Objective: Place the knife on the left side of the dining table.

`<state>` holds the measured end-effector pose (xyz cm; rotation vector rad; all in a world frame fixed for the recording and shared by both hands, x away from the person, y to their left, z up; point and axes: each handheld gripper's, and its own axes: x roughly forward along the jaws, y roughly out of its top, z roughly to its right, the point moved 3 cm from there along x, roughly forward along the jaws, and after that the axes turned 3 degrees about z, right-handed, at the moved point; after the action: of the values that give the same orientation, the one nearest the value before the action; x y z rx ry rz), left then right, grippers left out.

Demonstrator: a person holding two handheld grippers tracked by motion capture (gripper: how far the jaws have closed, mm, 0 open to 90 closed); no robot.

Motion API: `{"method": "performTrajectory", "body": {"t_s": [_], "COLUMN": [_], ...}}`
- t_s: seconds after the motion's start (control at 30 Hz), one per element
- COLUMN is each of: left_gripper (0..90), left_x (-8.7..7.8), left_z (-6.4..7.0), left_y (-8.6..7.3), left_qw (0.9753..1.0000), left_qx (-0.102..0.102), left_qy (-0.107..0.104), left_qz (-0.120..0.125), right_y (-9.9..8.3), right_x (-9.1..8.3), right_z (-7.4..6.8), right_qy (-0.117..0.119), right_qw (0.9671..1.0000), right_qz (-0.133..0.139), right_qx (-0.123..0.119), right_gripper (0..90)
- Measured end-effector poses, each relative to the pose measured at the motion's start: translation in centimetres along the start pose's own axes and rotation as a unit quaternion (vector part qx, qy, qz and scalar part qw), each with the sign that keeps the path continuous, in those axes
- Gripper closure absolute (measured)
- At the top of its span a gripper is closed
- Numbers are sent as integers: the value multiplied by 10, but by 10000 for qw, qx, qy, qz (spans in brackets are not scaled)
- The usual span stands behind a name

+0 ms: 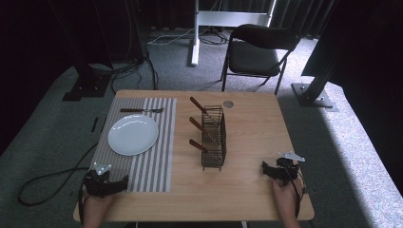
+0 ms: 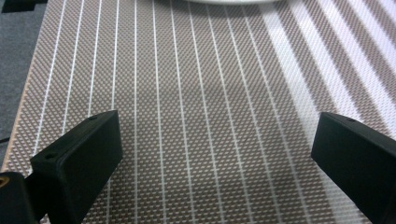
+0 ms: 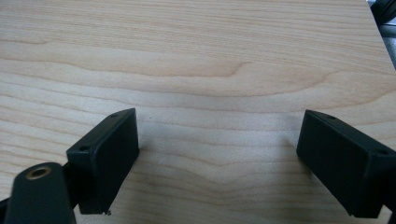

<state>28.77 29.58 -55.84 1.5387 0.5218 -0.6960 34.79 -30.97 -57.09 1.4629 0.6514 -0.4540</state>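
Note:
A wire basket (image 1: pixel 213 137) stands at the middle of the wooden table (image 1: pixel 256 128), with three wooden-handled utensils (image 1: pixel 197 124) sticking out of its left side. A white plate (image 1: pixel 133 134) lies on a striped placemat (image 1: pixel 164 156), and a fork (image 1: pixel 141 110) lies beyond it. My left gripper (image 1: pixel 124 181) rests open at the near left, jaws wide apart over the placemat (image 2: pixel 205 116), the plate's rim (image 2: pixel 233 1) just ahead. My right gripper (image 1: pixel 264 167) sits open at the near right over bare wood (image 3: pixel 210 70), nothing between its jaws.
A small round grey disc (image 1: pixel 228 103) lies near the table's far edge. A black folding chair (image 1: pixel 256 52) stands beyond the table, with a white stand (image 1: pixel 195 33) and cables on the carpet. A cable (image 1: pixel 43 185) trails off the left side.

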Motion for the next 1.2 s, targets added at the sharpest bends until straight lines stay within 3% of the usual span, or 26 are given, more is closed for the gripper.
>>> {"method": "performTrajectory", "body": {"t_s": [0.47, 0.73, 1.0, 1.2], "left_gripper": [22, 22, 33, 33], "left_x": [-2, -6, -7, -7], "left_z": [13, 17, 29, 40], "left_y": [20, 37, 58, 76], "left_qw": [9992, 9986, 9969, 9943], "left_qx": [125, 199, 306, 414], "left_qy": [-388, -482, -674, -913], "left_qz": [29, 124, 259, 362], "right_y": [0, 0, 0, 0], "right_x": [0, 0, 0, 0], "right_z": [0, 0, 0, 0], "right_qy": [0, 0, 0, 0], "right_qw": [10000, 10000, 10000, 10000], "right_qz": [1, 0, 1, -1], "right_qx": [1, 0, 2, -7], "right_gripper": [122, 122, 122, 122]}}
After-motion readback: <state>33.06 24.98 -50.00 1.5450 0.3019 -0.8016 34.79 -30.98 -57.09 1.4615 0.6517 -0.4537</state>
